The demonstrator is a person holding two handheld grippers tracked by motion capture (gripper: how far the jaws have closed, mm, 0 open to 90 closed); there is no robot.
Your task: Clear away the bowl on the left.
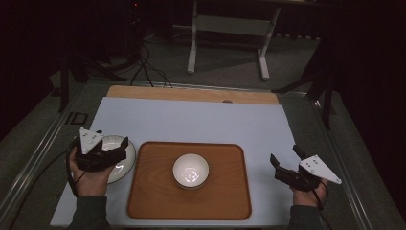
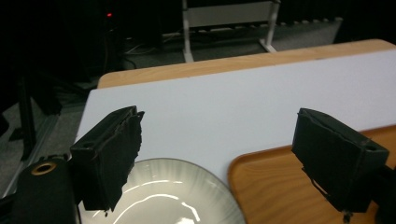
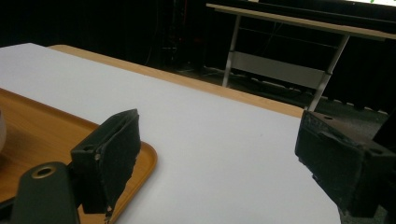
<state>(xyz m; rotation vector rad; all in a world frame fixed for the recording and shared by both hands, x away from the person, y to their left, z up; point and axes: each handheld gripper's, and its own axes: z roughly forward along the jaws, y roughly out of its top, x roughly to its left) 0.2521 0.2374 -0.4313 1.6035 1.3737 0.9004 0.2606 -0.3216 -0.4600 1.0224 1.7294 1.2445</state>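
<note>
Here I hold my left gripper point(image 1: 116, 147) wide-jawed over the left plate point(image 1: 125, 158), right gripper point(image 1: 285, 160) likewise agape, pointing far-left toward the tray point(image 1: 230, 196).

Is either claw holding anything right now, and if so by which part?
Nothing is held. The left claw hangs open over the plate; the right claw is open above the bare mat, right of the tray.

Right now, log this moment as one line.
left tool: open, over plate | right tool: open, over mat | bowl: on tray
</note>
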